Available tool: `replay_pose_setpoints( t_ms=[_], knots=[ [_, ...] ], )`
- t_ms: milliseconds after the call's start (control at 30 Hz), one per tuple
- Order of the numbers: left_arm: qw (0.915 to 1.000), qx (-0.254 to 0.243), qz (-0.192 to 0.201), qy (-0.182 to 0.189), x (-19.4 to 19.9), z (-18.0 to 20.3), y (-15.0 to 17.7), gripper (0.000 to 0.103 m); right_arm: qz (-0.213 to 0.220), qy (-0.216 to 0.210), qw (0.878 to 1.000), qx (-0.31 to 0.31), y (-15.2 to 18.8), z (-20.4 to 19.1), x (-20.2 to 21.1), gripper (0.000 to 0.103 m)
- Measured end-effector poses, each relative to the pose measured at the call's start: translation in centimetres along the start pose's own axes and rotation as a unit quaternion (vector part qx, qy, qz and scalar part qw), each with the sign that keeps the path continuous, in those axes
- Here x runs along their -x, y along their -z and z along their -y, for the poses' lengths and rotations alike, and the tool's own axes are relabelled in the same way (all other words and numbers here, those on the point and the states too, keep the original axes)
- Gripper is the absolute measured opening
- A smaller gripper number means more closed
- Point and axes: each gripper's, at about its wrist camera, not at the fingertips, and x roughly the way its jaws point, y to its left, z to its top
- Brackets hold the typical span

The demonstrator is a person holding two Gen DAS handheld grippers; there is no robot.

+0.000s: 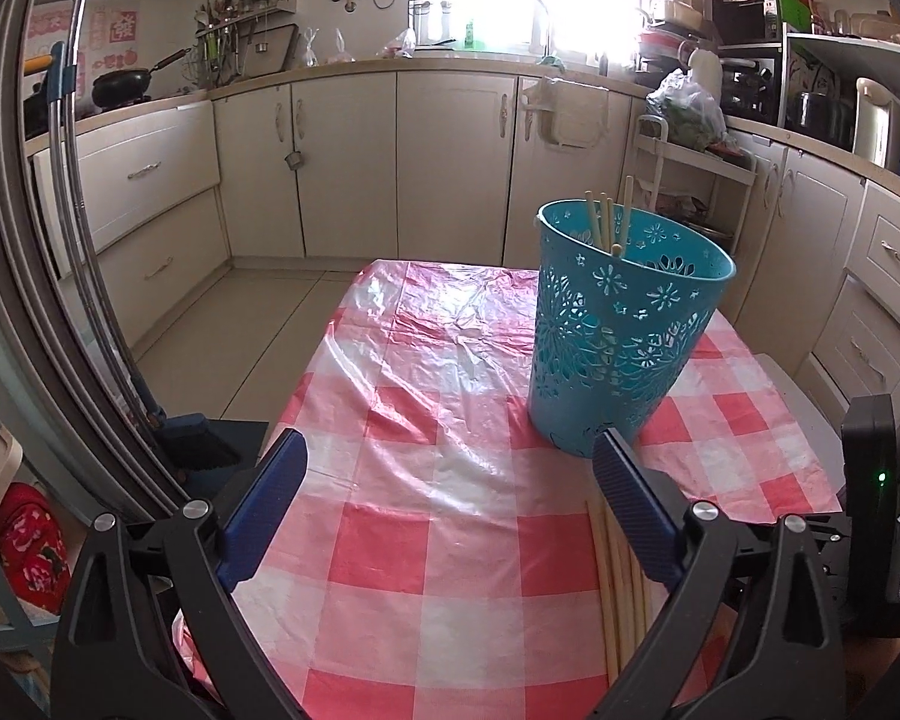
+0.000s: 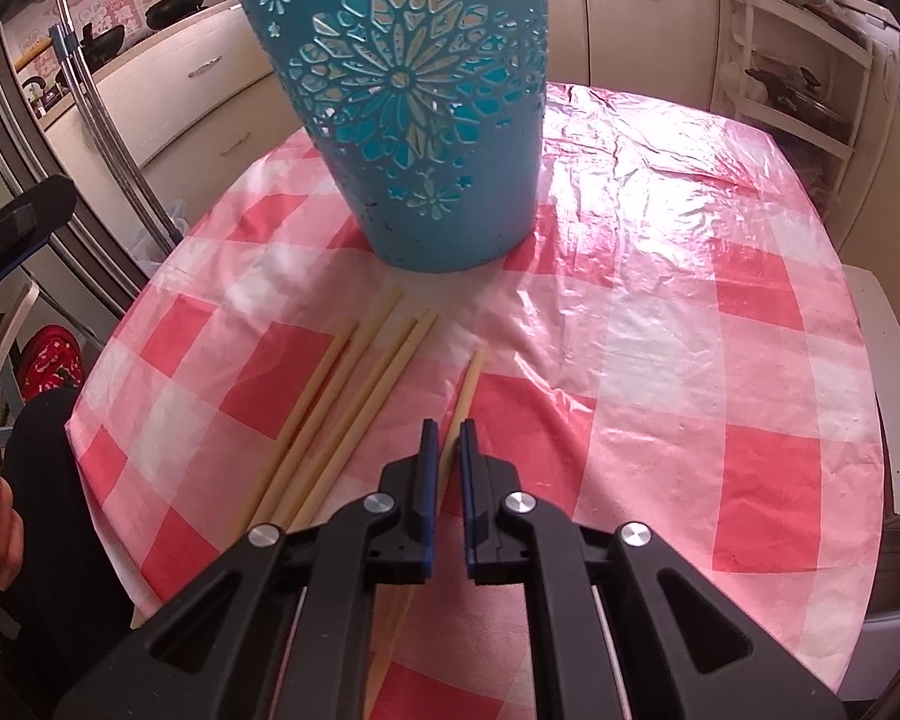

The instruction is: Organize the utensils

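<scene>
Kitchen scene, viewed along two hand-held grippers over a table covered in a glossy red-and-white checked plastic cloth [image 1: 450,570].

Standing upright on the cloth: a teal plastic basket with cut-out flower patterns [image 1: 618,348]. Inside it, leaning against the far rim, four pale wooden chopsticks [image 1: 603,222] already put away.

Still lying flat on the cloth, just in front of the basket: a loose cluster of four more pale wooden chopsticks [image 2: 342,396], roughly parallel, tips pointing toward the basket base but not touching it. Slightly apart to their right, a single pale chopstick [image 2: 467,384].

Right gripper [image 2: 448,429]: blue-padded fingers closed narrowly on that single chopstick, which runs between the pads and out toward the basket; appears gripped, though not yet clearly lifted off the cloth.

Left gripper [image 1: 450,450]: fingers spread wide, nothing between them, hovering over bare cloth left of the basket.

Judged progress: near the halfway mark. Four sticks stored, one in hand, four waiting on the table.
</scene>
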Motion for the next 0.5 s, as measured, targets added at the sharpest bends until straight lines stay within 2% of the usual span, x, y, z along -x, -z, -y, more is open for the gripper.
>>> replay_pose_setpoints(
  t_ms=[500],
  knots=[
    [1.0000,0.000,-0.010,0.000,-0.1,-0.2,0.3,0.093,0.066,-0.059,0.996,-0.025,-0.9,0.7,4.3,0.005]
  ],
)
